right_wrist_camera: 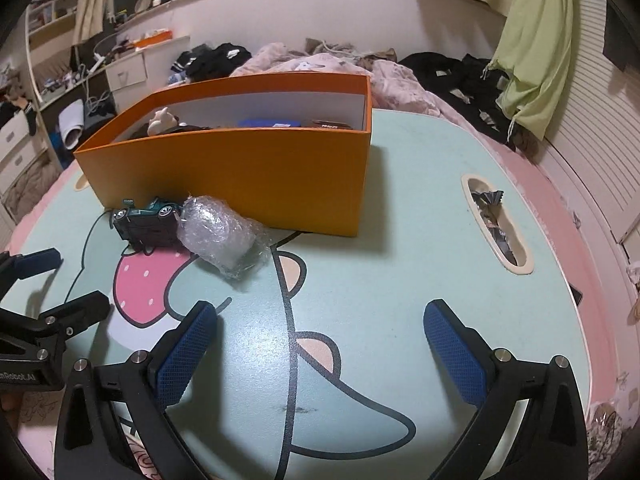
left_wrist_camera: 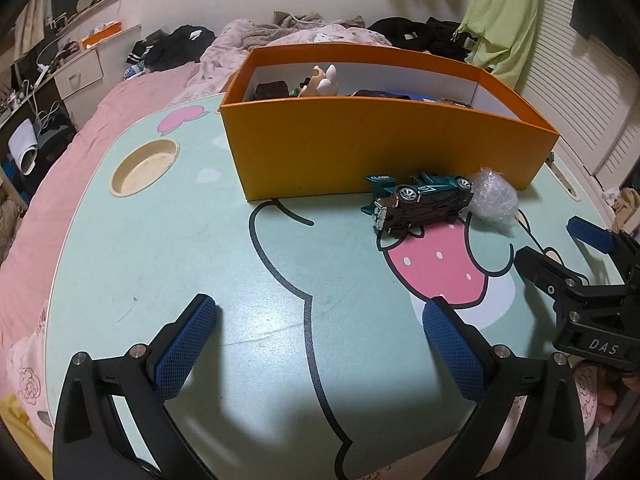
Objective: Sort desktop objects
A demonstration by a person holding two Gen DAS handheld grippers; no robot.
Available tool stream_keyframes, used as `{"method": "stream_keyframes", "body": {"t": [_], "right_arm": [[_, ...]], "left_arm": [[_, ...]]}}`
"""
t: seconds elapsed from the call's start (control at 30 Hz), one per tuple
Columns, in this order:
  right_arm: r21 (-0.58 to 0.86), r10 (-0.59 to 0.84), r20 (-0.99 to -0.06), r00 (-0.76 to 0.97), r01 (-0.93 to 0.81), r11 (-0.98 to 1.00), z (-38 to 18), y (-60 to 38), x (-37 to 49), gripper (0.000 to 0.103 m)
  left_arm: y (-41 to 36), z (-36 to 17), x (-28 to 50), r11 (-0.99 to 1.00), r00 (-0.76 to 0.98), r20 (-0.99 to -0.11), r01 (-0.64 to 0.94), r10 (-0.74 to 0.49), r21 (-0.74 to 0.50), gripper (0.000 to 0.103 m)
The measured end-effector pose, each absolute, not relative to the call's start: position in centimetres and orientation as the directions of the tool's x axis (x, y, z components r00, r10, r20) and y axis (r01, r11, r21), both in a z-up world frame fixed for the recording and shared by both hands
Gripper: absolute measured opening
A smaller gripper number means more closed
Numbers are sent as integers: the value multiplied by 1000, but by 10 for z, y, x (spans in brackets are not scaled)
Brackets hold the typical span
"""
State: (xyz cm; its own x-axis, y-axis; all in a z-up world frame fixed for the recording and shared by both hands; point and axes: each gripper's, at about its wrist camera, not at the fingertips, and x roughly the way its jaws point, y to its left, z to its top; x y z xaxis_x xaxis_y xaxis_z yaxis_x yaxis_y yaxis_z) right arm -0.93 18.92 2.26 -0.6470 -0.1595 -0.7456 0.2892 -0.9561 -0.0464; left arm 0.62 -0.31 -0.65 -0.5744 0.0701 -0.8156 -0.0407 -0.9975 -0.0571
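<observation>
Orange card makes up the open box (left_wrist_camera: 360, 148) that serves as the landmark in the left wrist view, standing on a mint-green lap table (left_wrist_camera: 180, 260) printed with a cartoon figure and a pink strawberry. Just in front of the box's near wall a green toy car (left_wrist_camera: 420, 202) lies tipped on its side, wheels showing, and a crumpled wad of bubble wrap (left_wrist_camera: 494, 200) touches the car's right end. Inside the box a cream figurine (left_wrist_camera: 322, 80) pokes above the rim among darker items that are too hidden to name. Left of the box a round cup recess (left_wrist_camera: 145, 166) is sunk into the table. The left gripper (left_wrist_camera: 320, 344) is nearer the camera than the box, its blue-padded fingers spread wide with only bare table between them; the right gripper (left_wrist_camera: 560, 246) shows at the right edge, also spread apart. In the right wrist view the same box (right_wrist_camera: 240, 176) sits left of centre, the car (right_wrist_camera: 148, 220) and the bubble wrap (right_wrist_camera: 218, 236) touching each other in front of its near wall, toward its left end. To the right of the box a long slot (right_wrist_camera: 516, 266) in the table holds crumpled wrappers. The right gripper (right_wrist_camera: 320, 344) is wide apart over bare table in front of the box, gripping nothing, and the left gripper (right_wrist_camera: 60, 280) appears at the left edge.
</observation>
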Motion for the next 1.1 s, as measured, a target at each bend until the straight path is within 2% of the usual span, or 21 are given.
{"method": "stream_keyframes", "body": {"t": [1.1], "right_arm": [[-44,-161,-745,-647,289,-956,22,190,-8,103]], "left_arm": [[-13,-9,6,-998,-576,-815,-35,66,-55,103]]}}
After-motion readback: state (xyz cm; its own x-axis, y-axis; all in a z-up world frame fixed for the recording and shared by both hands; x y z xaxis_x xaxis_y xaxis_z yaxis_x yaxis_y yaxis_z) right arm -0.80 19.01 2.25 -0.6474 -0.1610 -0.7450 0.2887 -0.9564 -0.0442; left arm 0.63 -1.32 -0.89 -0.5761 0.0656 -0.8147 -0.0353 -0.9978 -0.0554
